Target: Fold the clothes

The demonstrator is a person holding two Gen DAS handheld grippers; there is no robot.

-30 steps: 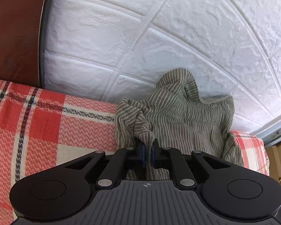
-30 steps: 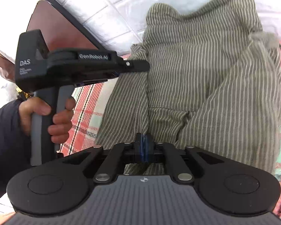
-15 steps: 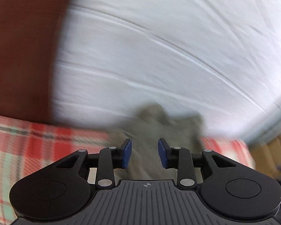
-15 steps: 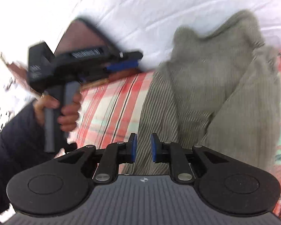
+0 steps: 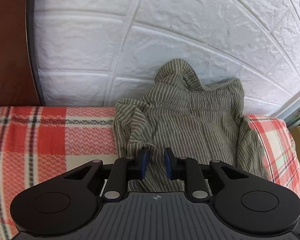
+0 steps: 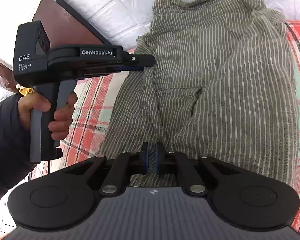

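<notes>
I see the striped shirt (image 5: 190, 120) heaped against the wall (image 5: 170, 30); my left gripper (image 5: 155, 163) closes, pads apart over cloth; my right gripper (image 6: 151, 157) narrows, nearly shut above the hem.

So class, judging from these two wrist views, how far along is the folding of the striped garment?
Done: little; the striped garment lies bunched on the plaid blanket, its top slumped against the white wall. In hand: both grippers are closing. The left gripper has a fold at one pad; the right gripper is over the near hem, pads not yet pressing. Left: spreading it flat and every fold.
</notes>
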